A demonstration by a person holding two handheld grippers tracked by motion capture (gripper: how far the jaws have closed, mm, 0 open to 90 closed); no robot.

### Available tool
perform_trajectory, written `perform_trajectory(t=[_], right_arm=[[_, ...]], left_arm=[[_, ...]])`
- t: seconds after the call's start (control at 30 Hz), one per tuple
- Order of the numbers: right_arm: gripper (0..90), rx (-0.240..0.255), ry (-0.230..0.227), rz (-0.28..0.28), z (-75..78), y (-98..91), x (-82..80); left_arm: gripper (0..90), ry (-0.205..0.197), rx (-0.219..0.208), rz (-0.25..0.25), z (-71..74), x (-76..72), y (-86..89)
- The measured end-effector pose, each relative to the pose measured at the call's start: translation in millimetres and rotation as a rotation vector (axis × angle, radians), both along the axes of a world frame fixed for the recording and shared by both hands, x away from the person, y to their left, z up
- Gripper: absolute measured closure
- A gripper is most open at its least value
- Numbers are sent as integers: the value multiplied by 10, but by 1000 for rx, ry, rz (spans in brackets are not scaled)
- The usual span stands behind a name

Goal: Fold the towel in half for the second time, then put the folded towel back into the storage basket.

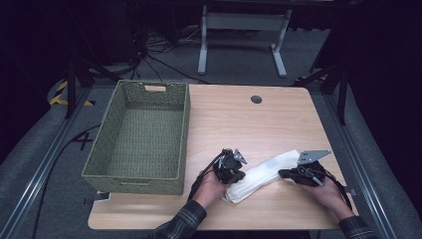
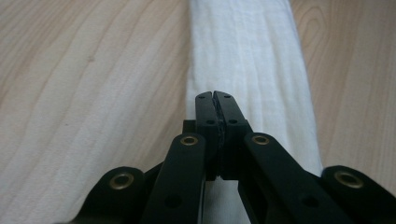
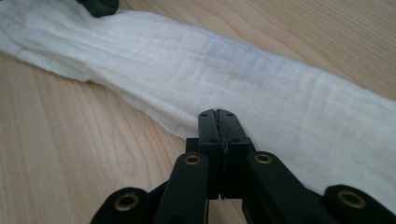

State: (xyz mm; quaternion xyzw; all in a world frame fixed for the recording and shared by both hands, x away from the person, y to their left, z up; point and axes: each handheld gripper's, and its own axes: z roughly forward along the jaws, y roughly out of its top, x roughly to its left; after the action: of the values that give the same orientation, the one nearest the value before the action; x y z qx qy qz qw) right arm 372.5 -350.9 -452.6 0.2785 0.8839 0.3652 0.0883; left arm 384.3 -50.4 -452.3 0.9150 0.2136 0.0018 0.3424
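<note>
Two grippers are at work, one per hand; my left gripper (image 1: 233,168) sits clenched at the near end of the long folded white muslin cloth (image 1: 263,172), and my right gripper (image 1: 291,174) is clenched at the far end, on the cloth's edge; whether either pinches fabric I cannot tell, since the jaws meet flush in both gripper views. That cloth (image 2: 252,60) lies flat on the pale wooden table (image 1: 239,119), right of the one green woven basket (image 1: 142,137), well apart from it. My worry: if only a single layer is caught, lifting could unfold the strip or let it slip; uneven pulling would twist it. One cloth, one basket, one table.
</note>
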Motion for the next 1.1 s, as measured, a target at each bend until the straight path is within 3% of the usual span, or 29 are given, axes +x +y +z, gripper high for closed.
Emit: perform_trajectory(t=[0.57, 1.1], right_arm=[[898, 11, 5, -11, -20, 65, 198], [898, 31, 3, 50, -45, 323, 445]], left_arm=[[895, 20, -6, -78, -8, -207, -127], [895, 29, -3, -162, -9, -397, -282]])
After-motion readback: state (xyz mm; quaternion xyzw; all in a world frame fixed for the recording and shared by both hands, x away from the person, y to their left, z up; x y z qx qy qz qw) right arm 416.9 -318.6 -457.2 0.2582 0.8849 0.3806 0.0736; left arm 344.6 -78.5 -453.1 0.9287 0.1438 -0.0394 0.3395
